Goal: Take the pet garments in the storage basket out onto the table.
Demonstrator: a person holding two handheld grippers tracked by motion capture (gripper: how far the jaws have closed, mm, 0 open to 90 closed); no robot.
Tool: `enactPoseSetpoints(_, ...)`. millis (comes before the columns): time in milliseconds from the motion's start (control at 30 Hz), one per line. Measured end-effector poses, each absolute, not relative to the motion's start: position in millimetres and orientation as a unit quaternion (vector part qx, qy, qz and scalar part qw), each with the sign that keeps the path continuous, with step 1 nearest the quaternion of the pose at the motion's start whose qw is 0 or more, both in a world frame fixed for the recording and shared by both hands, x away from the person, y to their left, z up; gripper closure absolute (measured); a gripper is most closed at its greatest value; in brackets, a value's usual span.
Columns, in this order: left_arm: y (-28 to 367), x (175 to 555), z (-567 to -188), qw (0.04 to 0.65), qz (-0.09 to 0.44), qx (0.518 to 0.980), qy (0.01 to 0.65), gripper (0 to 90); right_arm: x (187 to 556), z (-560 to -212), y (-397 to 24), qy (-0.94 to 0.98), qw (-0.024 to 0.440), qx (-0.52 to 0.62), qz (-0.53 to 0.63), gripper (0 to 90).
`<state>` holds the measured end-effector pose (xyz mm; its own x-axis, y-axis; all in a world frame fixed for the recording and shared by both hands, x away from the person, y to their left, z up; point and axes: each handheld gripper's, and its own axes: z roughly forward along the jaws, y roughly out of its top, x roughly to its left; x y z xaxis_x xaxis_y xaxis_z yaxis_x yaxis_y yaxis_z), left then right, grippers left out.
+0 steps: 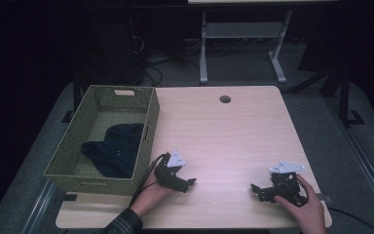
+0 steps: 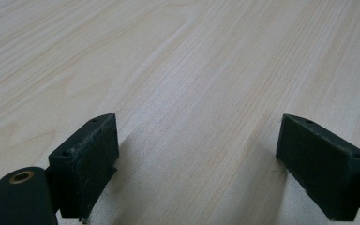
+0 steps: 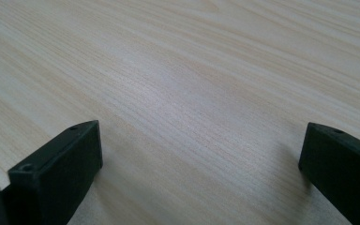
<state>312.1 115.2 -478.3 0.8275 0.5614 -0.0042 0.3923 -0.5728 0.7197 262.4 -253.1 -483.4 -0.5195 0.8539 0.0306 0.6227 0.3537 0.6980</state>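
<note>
In the high view a green woven basket [image 1: 148,113] stands on the left part of the light wooden table [image 1: 233,131], with a dark blue garment [image 1: 114,148] lying inside it. My left gripper [image 1: 191,183] rests low near the table's front, just right of the basket, pointing right. My right gripper [image 1: 254,188] rests at the front right, pointing left. Both are open and hold nothing. In the left gripper view the left gripper [image 2: 197,161] has bare wood between its jaws. Bare wood also lies between the widely parted jaws of the right gripper [image 3: 201,168] in the right gripper view.
A round cable hole [image 1: 225,99] sits near the table's far edge. Beyond the table are white desk legs [image 1: 203,48] and cables on a dark floor. The basket's right wall stands close to my left hand.
</note>
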Motion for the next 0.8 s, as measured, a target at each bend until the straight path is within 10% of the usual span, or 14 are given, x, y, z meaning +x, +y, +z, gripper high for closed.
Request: enactPoseSetpoints(800, 115.7, 314.4, -469.5, 0.366, 0.109, 0.878, 0.288, 13.7, 262.5, -483.4, -253.2, 0.805, 0.172, 0.459, 0.335, 0.0)
